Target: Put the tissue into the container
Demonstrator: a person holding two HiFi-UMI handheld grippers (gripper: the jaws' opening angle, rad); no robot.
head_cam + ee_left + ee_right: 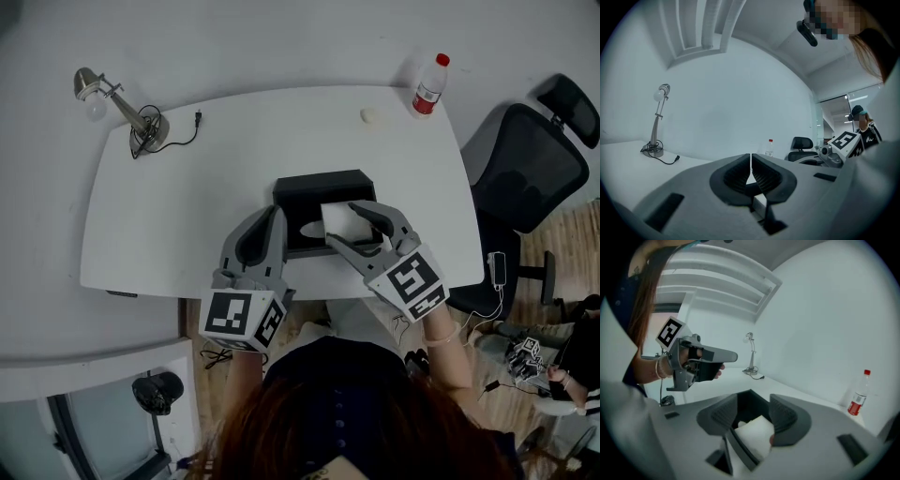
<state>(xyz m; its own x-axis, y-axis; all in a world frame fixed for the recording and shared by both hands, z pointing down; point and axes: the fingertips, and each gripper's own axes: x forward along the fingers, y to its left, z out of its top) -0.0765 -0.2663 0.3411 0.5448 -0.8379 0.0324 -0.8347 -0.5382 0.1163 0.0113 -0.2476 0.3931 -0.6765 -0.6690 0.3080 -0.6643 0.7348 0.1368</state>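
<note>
Right tool stands part-open astride the white tissue, with no firm clamp evident, over the black container near the counter's front edge. Risk: the tissue may snag on the rim or sit proud. Left tool, closed and empty, braces nothing, so the container may slide.

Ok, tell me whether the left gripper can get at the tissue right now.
Probably not cleanly: the right gripper has its fingers around the tissue at the container, crowding it. The left gripper sits beside the container, fingers shut, and would need to open first.
</note>
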